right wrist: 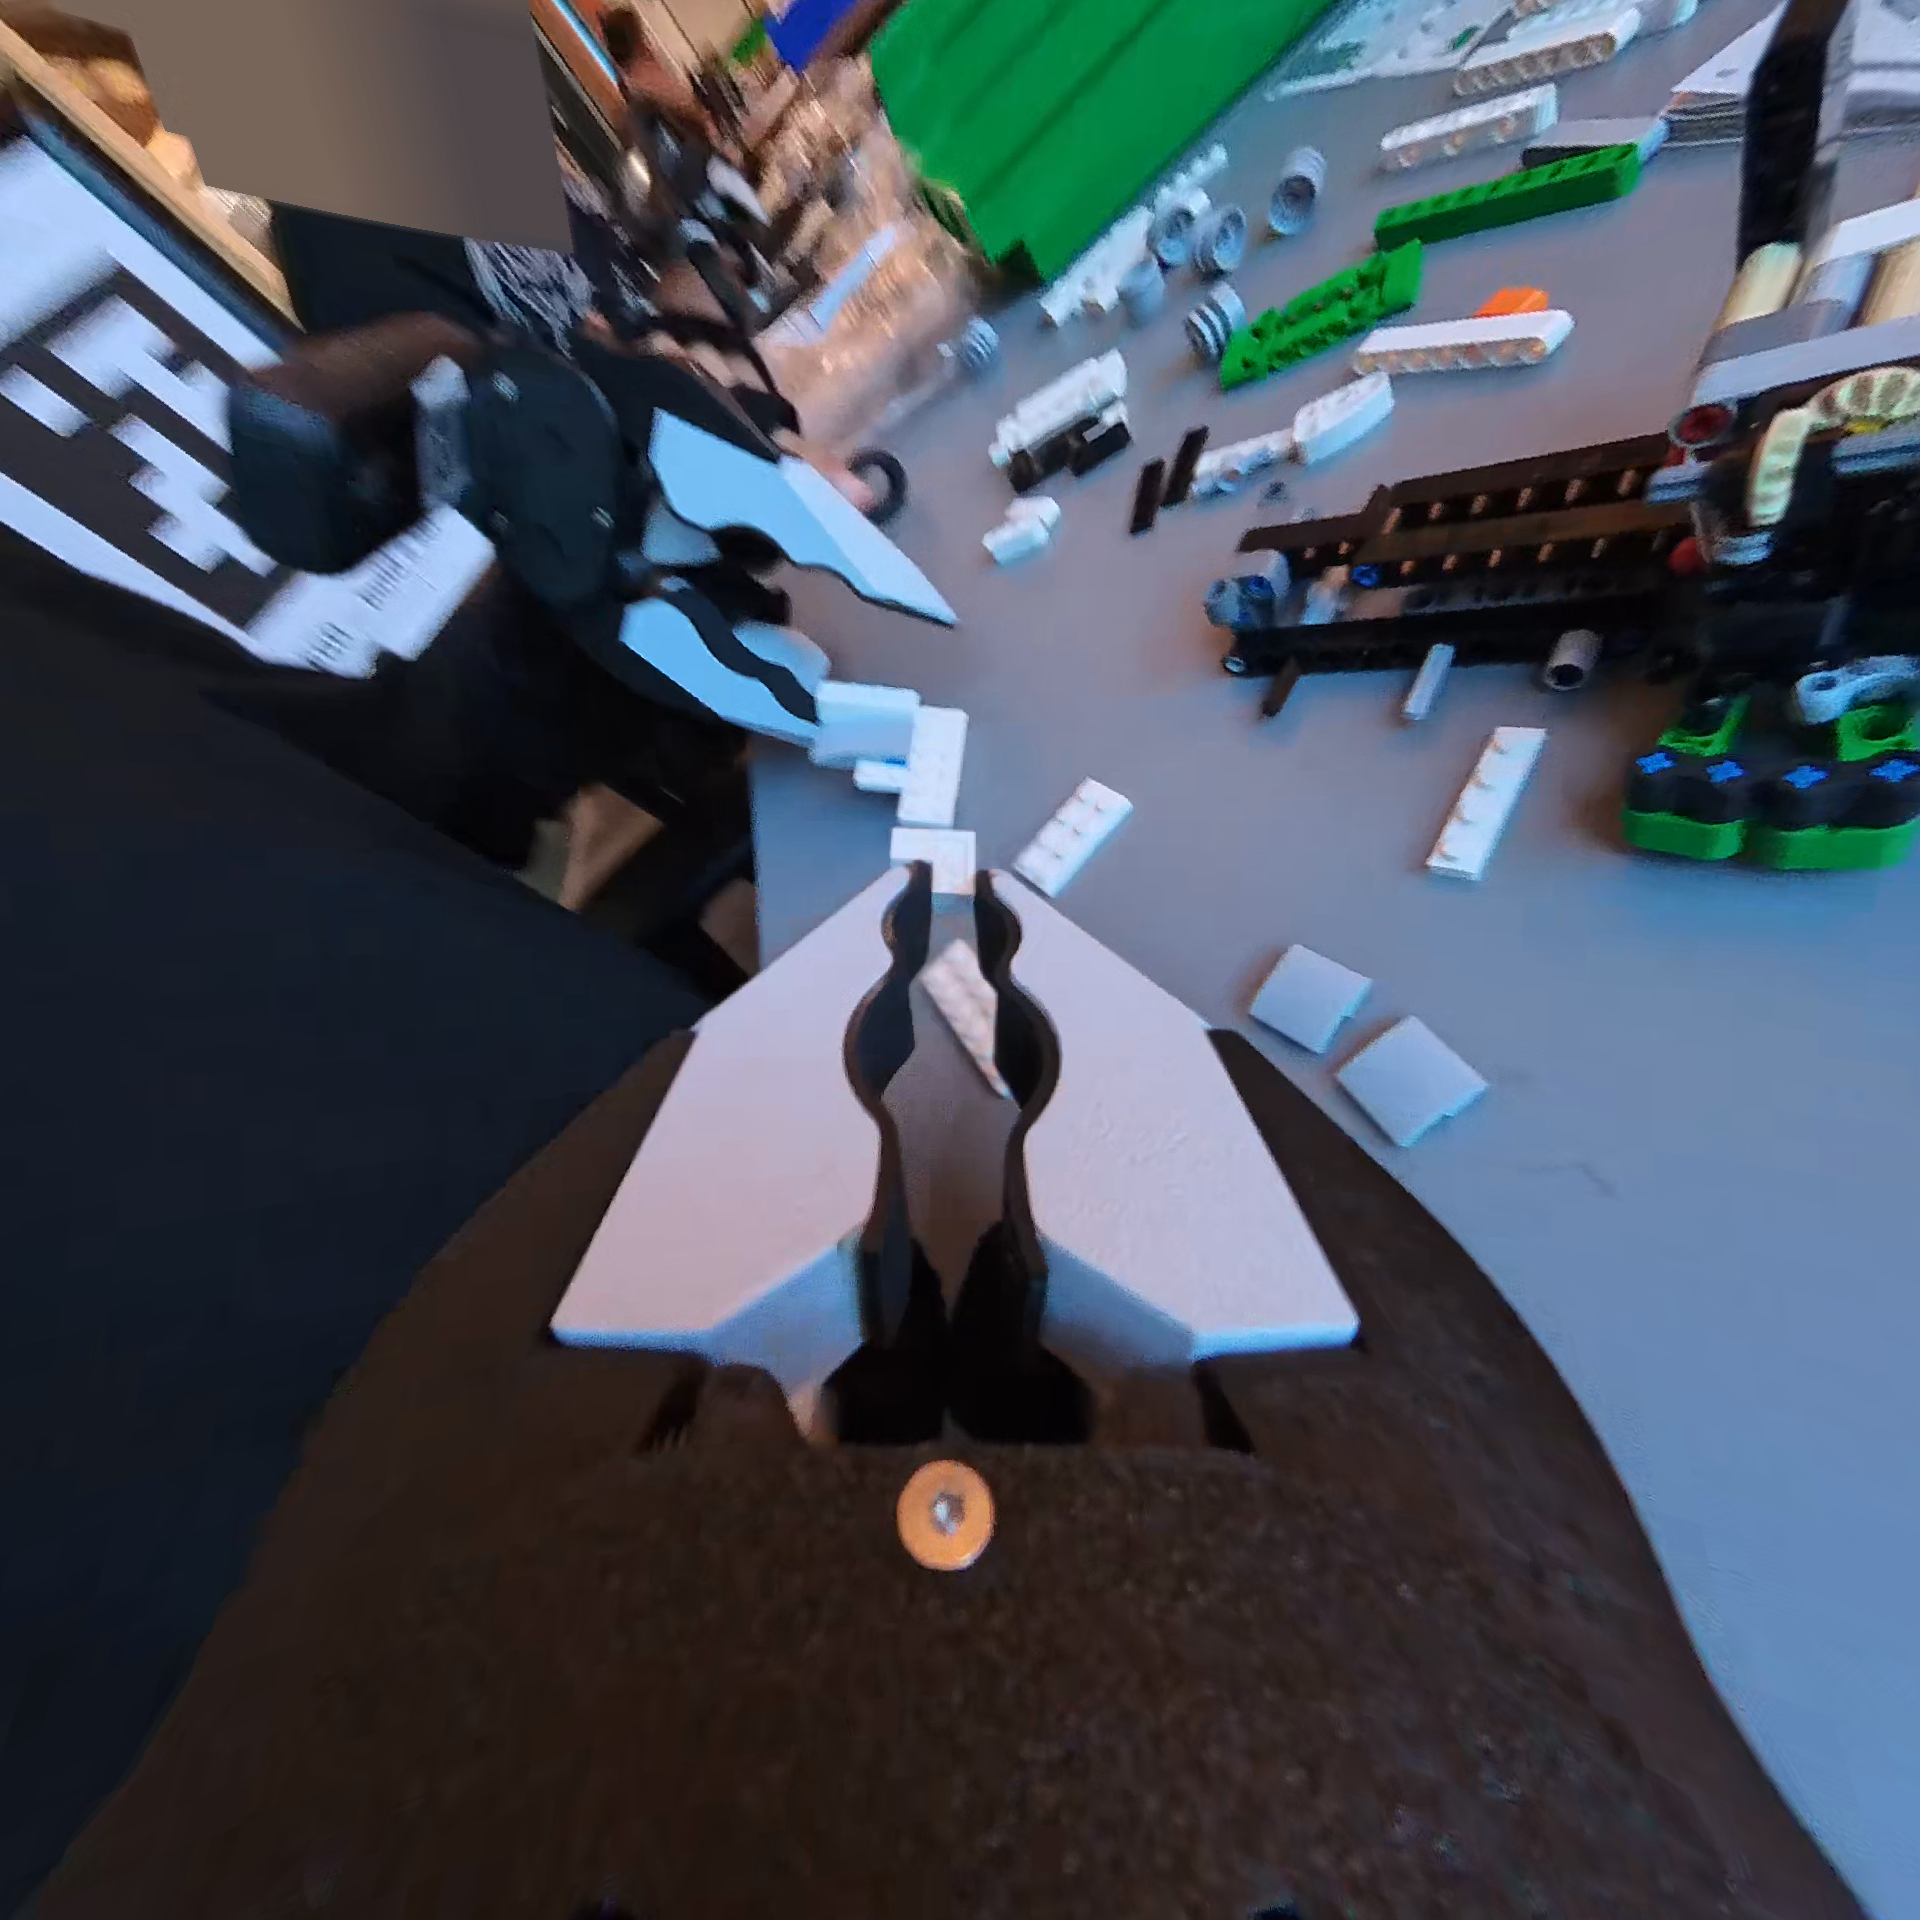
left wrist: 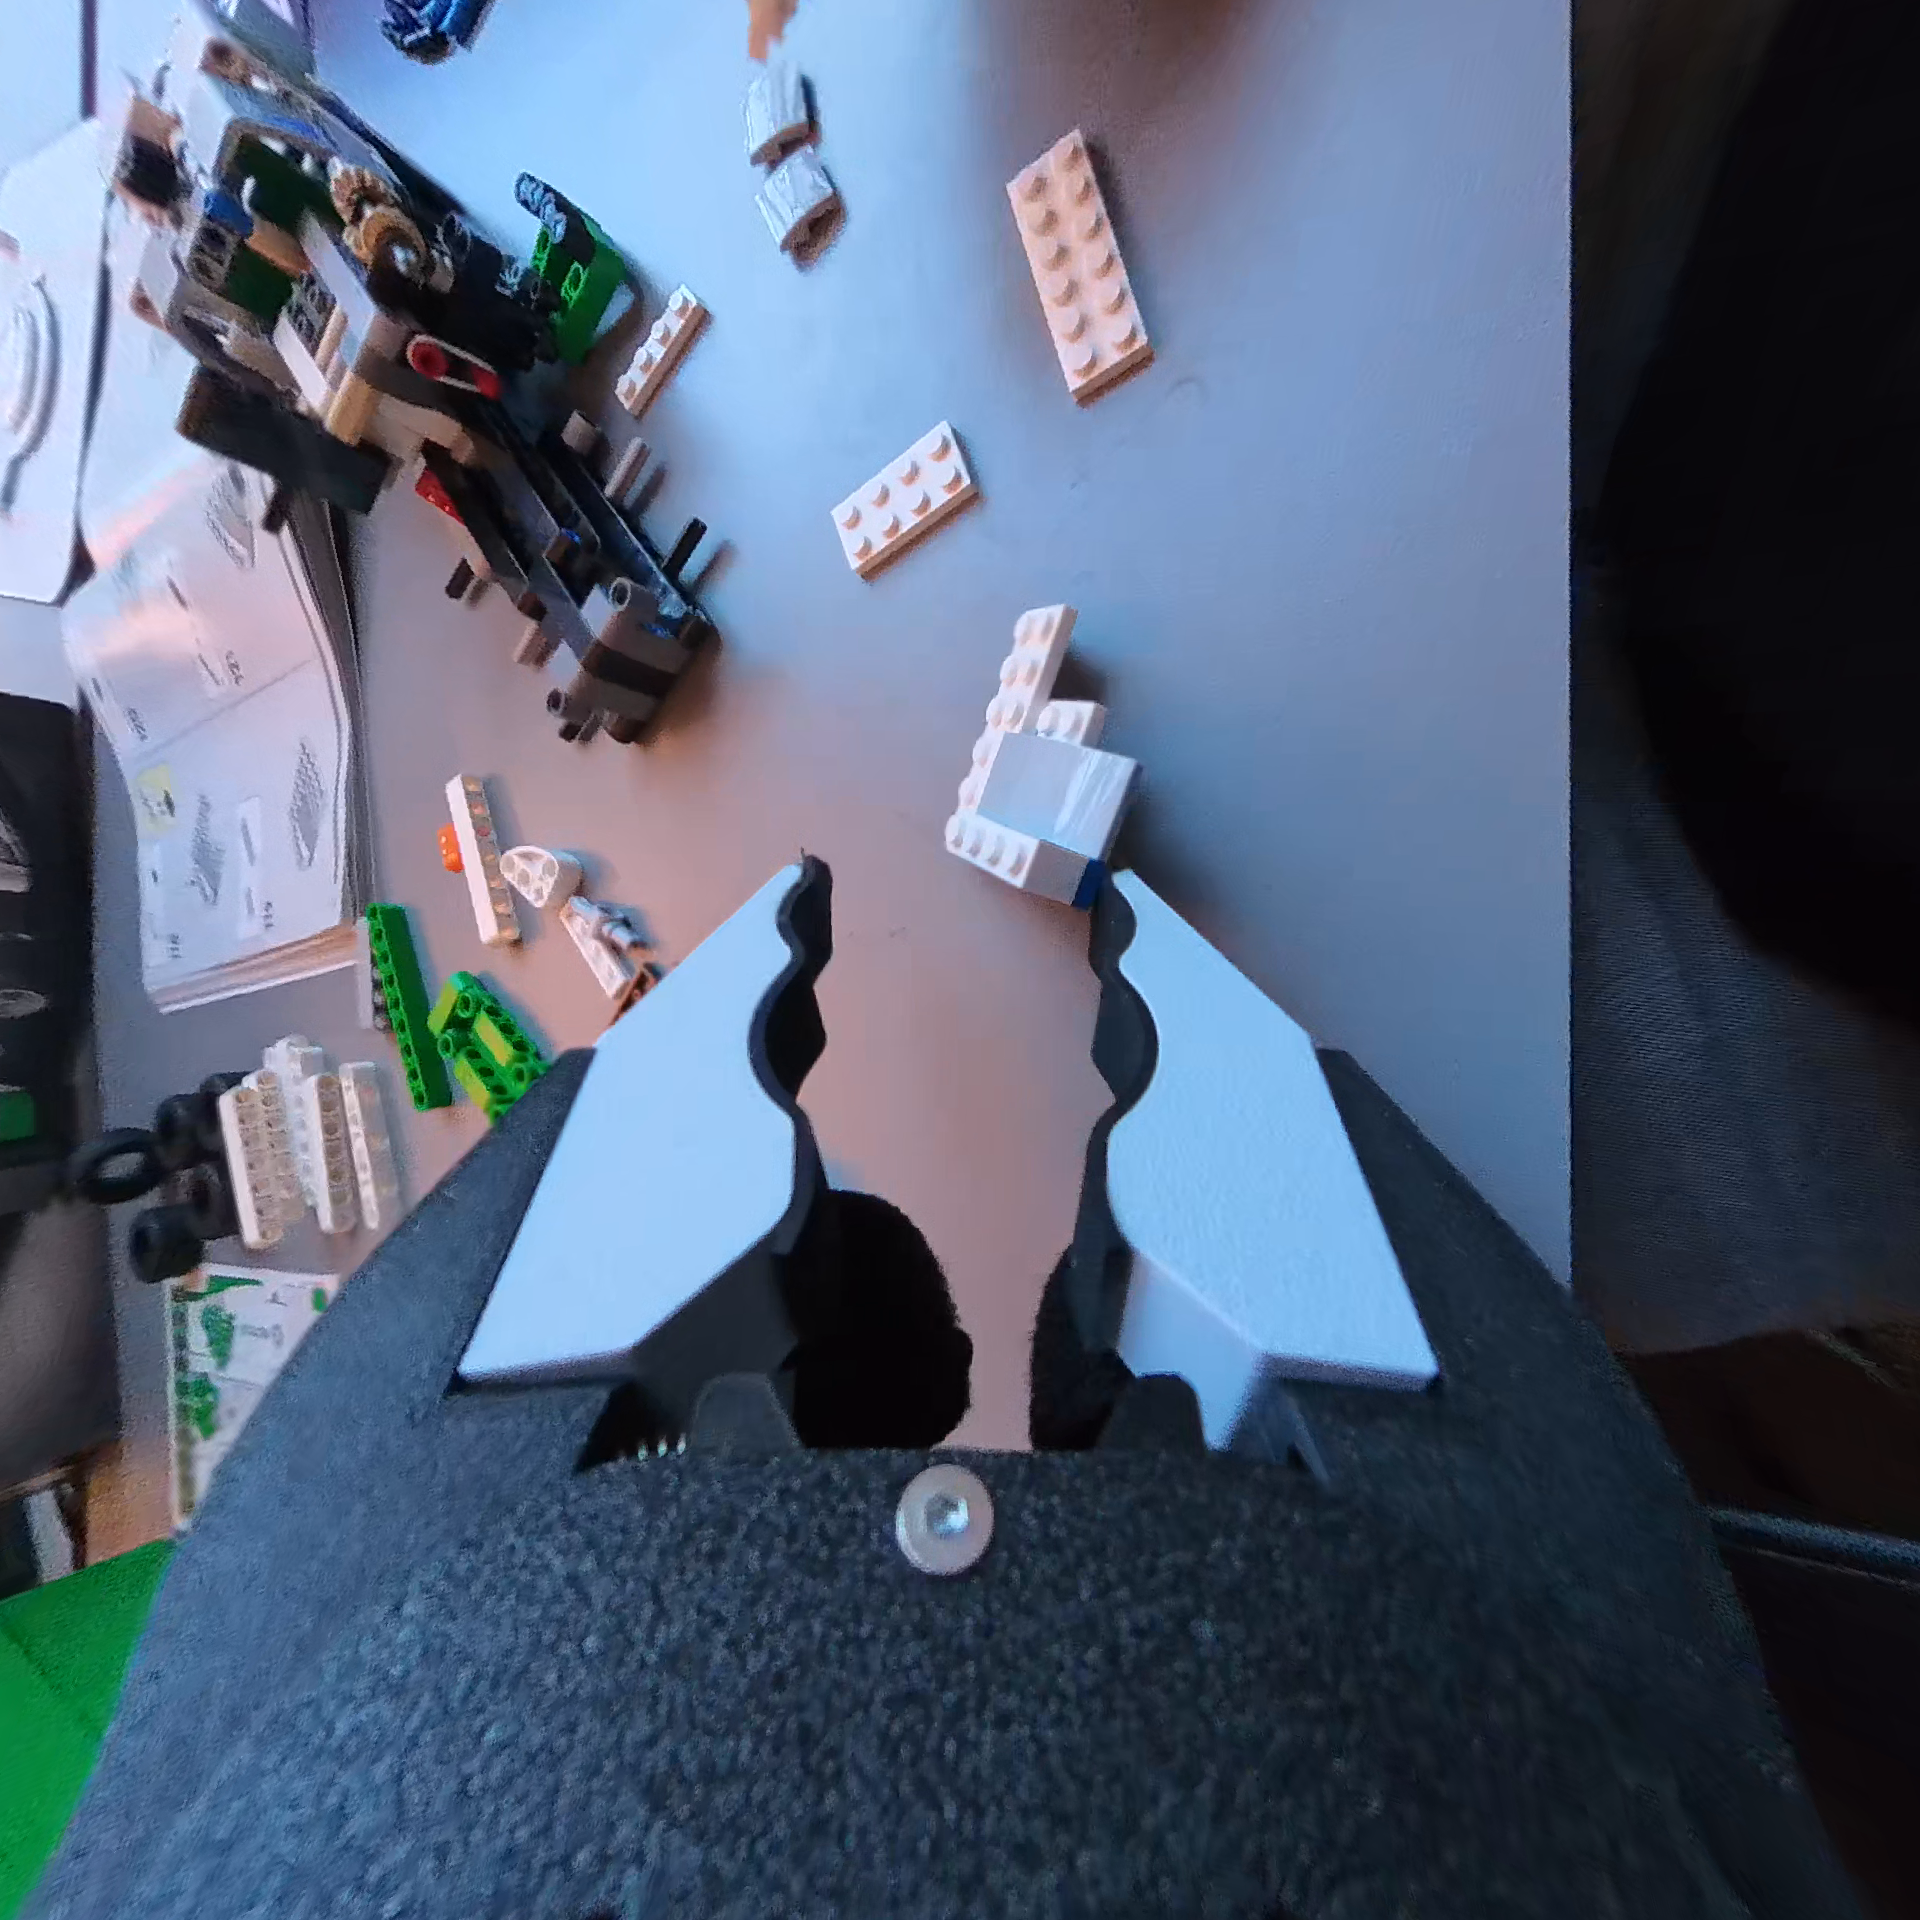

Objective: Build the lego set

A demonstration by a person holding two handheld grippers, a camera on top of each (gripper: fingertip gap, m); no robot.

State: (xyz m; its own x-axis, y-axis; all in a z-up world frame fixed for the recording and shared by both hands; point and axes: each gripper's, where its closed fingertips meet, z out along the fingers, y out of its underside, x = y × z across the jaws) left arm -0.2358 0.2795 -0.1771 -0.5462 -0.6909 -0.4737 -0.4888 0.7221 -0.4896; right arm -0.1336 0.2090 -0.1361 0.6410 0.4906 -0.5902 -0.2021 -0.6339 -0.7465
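While the left hand-held gripper (left wrist: 961,894) gapes beside a white brick cluster (left wrist: 1039,790) at frame centre, the right hand-held gripper (right wrist: 948,883) stands nearly closed, empty, above the grey surface (right wrist: 1558,1195).

Long white plate (right wrist: 971,1013) partly hidden behind right tool's fingers (right wrist: 1091,1091). Half-built model (right wrist: 1621,540) cut by right edge. Instruction booklet (left wrist: 223,748) print blurred, unreadable.

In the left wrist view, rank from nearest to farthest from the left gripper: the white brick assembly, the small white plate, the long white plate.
1. White brick assembly, just past the right fingertip of the left gripper.
2. Small white plate, farther ahead, slightly left.
3. Long white plate, farthest, ahead and right.
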